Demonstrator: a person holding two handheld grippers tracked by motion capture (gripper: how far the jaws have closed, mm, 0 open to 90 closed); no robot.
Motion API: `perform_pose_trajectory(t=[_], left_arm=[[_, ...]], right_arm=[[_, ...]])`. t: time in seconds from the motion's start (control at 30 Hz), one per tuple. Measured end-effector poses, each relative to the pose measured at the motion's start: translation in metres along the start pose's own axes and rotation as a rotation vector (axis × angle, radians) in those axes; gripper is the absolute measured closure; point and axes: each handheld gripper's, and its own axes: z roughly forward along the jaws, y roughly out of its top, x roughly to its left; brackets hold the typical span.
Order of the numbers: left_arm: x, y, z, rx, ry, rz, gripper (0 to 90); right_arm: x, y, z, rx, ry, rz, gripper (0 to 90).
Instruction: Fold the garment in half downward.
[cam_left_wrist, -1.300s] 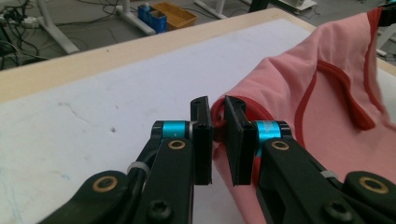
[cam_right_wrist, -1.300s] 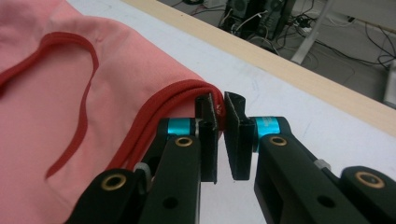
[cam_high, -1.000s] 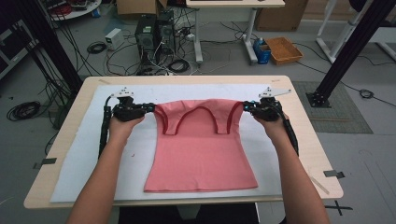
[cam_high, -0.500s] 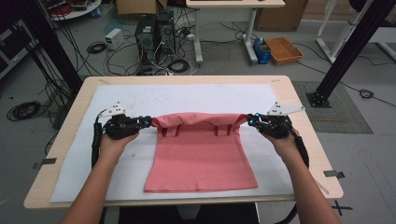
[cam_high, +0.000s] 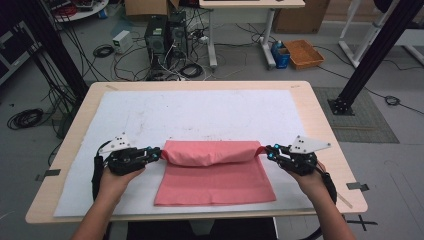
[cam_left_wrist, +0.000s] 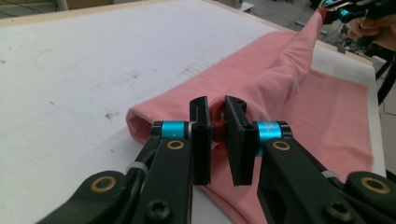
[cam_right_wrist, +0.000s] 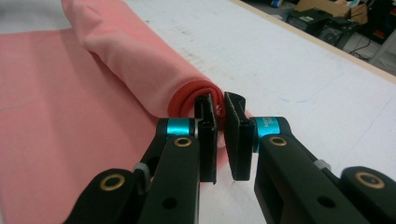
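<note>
One pink garment (cam_high: 215, 172) lies on the white mat (cam_high: 200, 112) covering the wooden tabletop (cam_high: 320, 110), its far part lifted and rolled toward the person over the flat near part. Two claws hold it, one at each end of the raised fold. The left claw (cam_high: 156, 154) is clamped on the fold's left end; in the left gripper view, a bunch of red-trimmed fabric sits pinched between its two black jaws, the pink cloth (cam_left_wrist: 299, 93) running away to the upper right, where the other claw (cam_left_wrist: 332, 13) holds the far corner. The right claw (cam_high: 266, 151) is clamped on the fold's right end; in the right gripper view its jaws close on a coil of red hem, with the rolled cloth (cam_right_wrist: 130, 60) stretching off to the upper left. The fold hangs between the two claws, sagging slightly in the middle and apparently touching the layer beneath, though the overhead angle leaves that uncertain. No readable writing or brand shows on the garment or claws. Beyond the tabletop, one orange bin (cam_high: 304, 53) and two dark computer towers (cam_high: 165, 37) stand on the floor among cables.
</note>
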Motion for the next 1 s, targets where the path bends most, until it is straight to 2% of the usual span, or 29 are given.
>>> perform_pose_trajectory(t=[0.07,0.3,0.43,0.47,0.53,0.6,0.63,0.7,0.73,0.8,0.93,1.0], left_arm=[[-0.005,-0.005,-0.001,0.011,-0.008,-0.001,80.9],[-0.016,-0.015,-0.006,0.032,-0.033,-0.003,80.9],[-0.022,-0.021,-0.008,0.050,-0.039,-0.012,80.0],[-0.023,-0.023,-0.009,0.056,-0.044,-0.014,78.1],[-0.026,-0.026,-0.010,0.073,-0.044,-0.039,67.8],[-0.026,-0.027,-0.011,0.078,-0.046,-0.064,57.6],[-0.026,-0.027,-0.013,0.079,-0.047,-0.080,52.2],[-0.026,-0.027,-0.016,0.056,-0.046,-0.092,47.3],[-0.026,-0.028,-0.017,0.047,-0.042,-0.095,45.2],[-0.026,-0.029,-0.016,0.055,-0.052,-0.093,44.7],[-0.028,-0.028,-0.010,0.100,-0.057,-0.101,44.3],[-0.030,-0.029,-0.005,0.126,-0.050,-0.094,44.3]], right_arm=[[0.004,-0.003,-0.003,0.012,0.004,-0.015,84.2],[0.014,-0.019,-0.014,0.039,0.036,-0.017,84.1],[0.019,-0.029,-0.015,0.067,0.074,-0.010,82.0],[0.020,-0.031,-0.016,0.074,0.086,-0.007,79.7],[0.022,-0.035,-0.019,0.086,0.106,0.010,68.9],[0.022,-0.038,-0.024,0.092,0.118,0.036,63.7],[0.022,-0.039,-0.028,0.082,0.115,0.046,60.1],[0.021,-0.040,-0.034,0.055,0.110,0.080,56.8],[0.021,-0.041,-0.036,0.036,0.100,0.074,55.4],[0.023,-0.043,-0.035,0.028,0.097,0.079,55.1],[0.028,-0.046,-0.020,0.087,0.120,0.088,55.4],[0.030,-0.047,-0.012,0.123,0.114,0.082,55.5]])
